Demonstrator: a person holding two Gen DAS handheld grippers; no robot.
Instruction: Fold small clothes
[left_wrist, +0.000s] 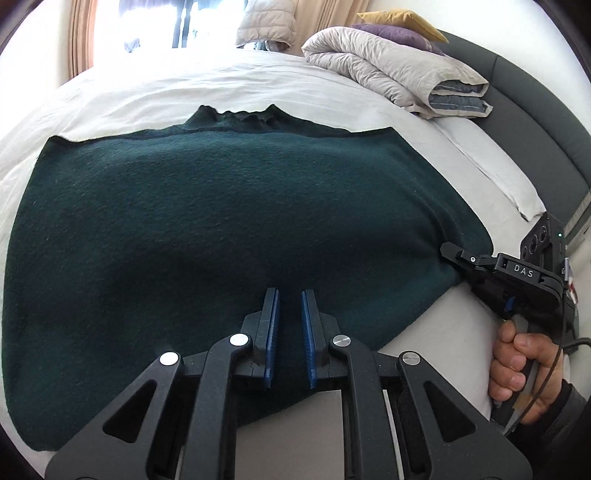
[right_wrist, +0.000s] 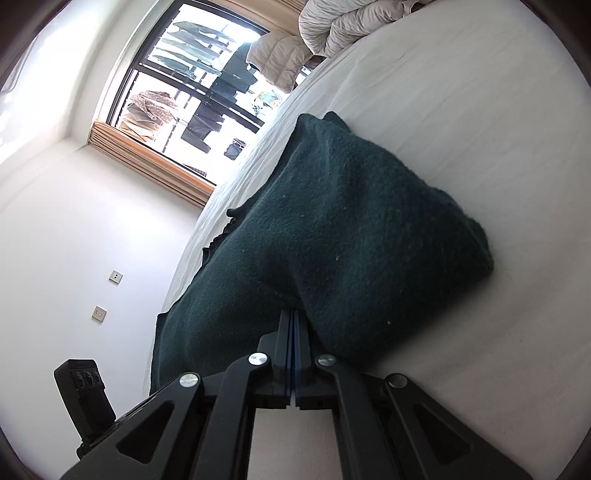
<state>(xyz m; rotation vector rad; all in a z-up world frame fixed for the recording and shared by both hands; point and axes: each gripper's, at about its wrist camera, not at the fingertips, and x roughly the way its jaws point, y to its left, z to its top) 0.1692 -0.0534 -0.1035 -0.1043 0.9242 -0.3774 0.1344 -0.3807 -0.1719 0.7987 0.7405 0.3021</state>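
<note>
A dark green knitted sweater (left_wrist: 229, 221) lies flat on the white bed sheet (left_wrist: 147, 92), its collar at the far side. My left gripper (left_wrist: 290, 295) hovers over the sweater's near hem, jaws a little apart with nothing between the blue pads. My right gripper (left_wrist: 448, 253) is at the sweater's right edge, held by a hand. In the right wrist view the right gripper (right_wrist: 294, 314) is shut on the sweater's edge, and the sweater (right_wrist: 351, 229) rises in a fold from the jaws.
A folded beige duvet (left_wrist: 399, 74) with purple and yellow pillows lies at the far right, against a dark grey headboard (left_wrist: 535, 122). A window with curtains (right_wrist: 177, 110) is beyond the bed. The left gripper's body (right_wrist: 83, 402) shows at the lower left.
</note>
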